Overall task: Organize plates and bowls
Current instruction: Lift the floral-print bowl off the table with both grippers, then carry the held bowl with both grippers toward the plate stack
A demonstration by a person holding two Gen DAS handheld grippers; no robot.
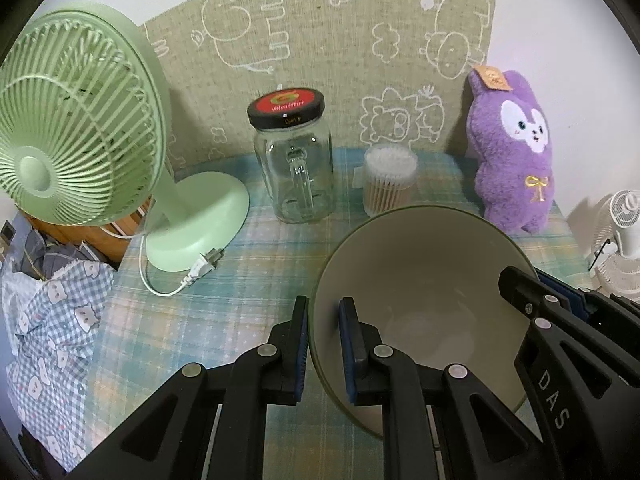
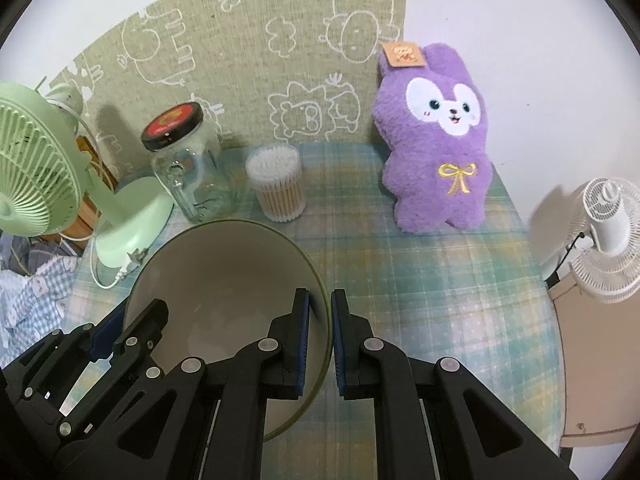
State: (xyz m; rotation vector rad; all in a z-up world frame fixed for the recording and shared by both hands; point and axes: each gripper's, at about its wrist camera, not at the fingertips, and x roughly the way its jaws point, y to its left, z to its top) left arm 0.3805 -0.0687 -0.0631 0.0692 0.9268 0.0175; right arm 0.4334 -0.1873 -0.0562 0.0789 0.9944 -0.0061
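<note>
A pale green bowl with a cream inside point(image 1: 424, 280) sits over the plaid tablecloth point(image 1: 240, 264). My left gripper point(image 1: 324, 320) is shut on its left rim, one finger outside, one inside. My right gripper point(image 2: 320, 312) is shut on the opposite rim of the same bowl point(image 2: 224, 272). The right gripper also shows in the left wrist view point(image 1: 520, 288) at the bowl's right rim, and the left gripper shows in the right wrist view point(image 2: 128, 328) at the bowl's left rim. Whether the bowl rests on the cloth or is lifted cannot be told.
A green desk fan point(image 1: 76, 120) with a loose plug point(image 1: 204, 264) stands at left. A glass jar with a black and red lid point(image 1: 294, 160), a tub of cotton swabs point(image 1: 390, 178) and a purple plush rabbit point(image 1: 512, 148) line the back. A white fan point(image 2: 608, 232) stands off the table's right edge.
</note>
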